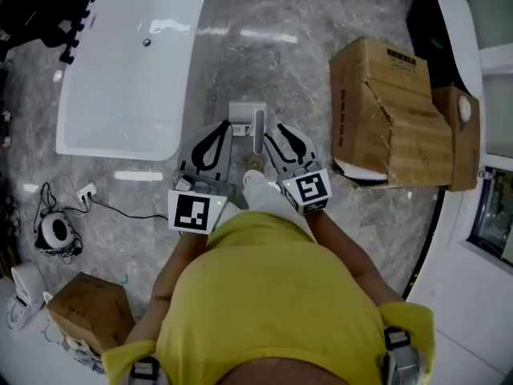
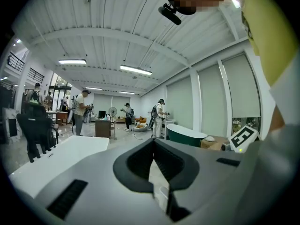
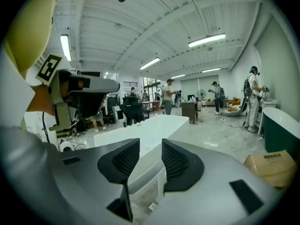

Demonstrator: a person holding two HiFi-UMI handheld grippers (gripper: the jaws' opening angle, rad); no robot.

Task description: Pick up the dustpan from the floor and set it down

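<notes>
The dustpan [image 1: 245, 113], pale grey with an upright handle [image 1: 258, 131], stands on the marble floor just ahead of both grippers. My right gripper [image 1: 268, 132] is beside the handle; I cannot tell if it touches. In the right gripper view my right gripper [image 3: 150, 145] is open, its black pads apart, and the dustpan's pale rim [image 3: 146, 184] shows low in the gap, untouched by the pads. My left gripper [image 1: 226, 128] is left of the dustpan. In the left gripper view my left gripper [image 2: 153, 141] has its tips together, with nothing between them.
A white bathtub [image 1: 128, 70] lies at the far left, and torn cardboard boxes [image 1: 393, 119] stand at the right. A smaller box [image 1: 88, 311], cables and a round device [image 1: 56, 231] sit near left. Several people stand far off [image 2: 79, 111]. A dark green tub [image 2: 185, 135] is beyond.
</notes>
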